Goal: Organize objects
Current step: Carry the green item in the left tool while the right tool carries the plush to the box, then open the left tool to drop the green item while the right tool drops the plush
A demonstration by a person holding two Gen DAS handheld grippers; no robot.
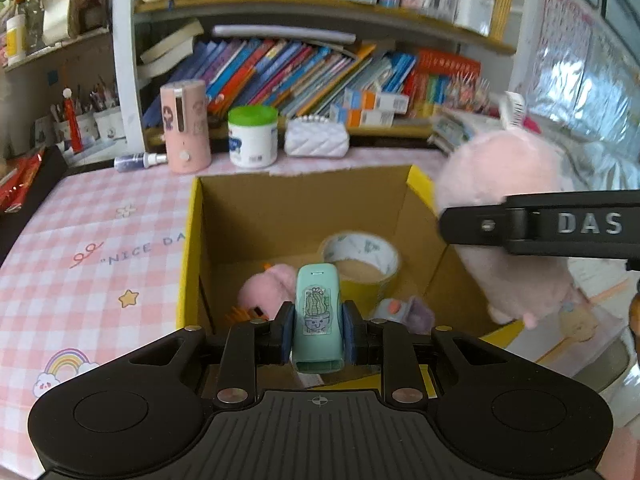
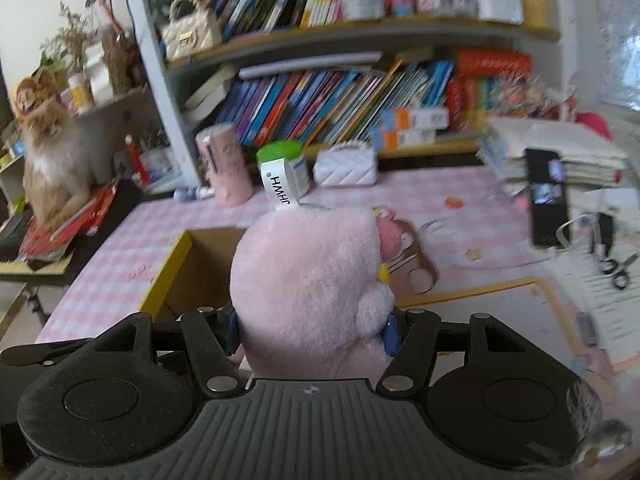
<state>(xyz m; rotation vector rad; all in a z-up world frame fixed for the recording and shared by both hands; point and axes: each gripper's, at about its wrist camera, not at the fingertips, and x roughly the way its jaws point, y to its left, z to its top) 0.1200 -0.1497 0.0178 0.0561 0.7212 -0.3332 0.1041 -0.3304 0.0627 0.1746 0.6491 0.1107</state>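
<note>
Two grippers each carry something at the cardboard box point(image 1: 304, 208). Clenched on a mint stapler point(image 1: 318, 316) with a cactus sticker, the left gripper point(image 1: 318, 334) holds it directly above the box's open interior, long axis pointing forward along the fingers. Nearer the box's right wall, the right gripper point(image 2: 314, 332) grasps a pink plush toy point(image 2: 308, 288) tagged "JHWH". Inside lies a tape roll point(image 1: 360, 258). Beside the box, the tablecloth point(image 1: 100, 248) reads "NICE DA".

In the cardboard box point(image 1: 304, 208) lie a tape roll point(image 1: 360, 258), a small plush point(image 1: 266, 286) left of it, and another toy point(image 1: 402, 312); behind the box stands a jar point(image 1: 253, 136).
</note>
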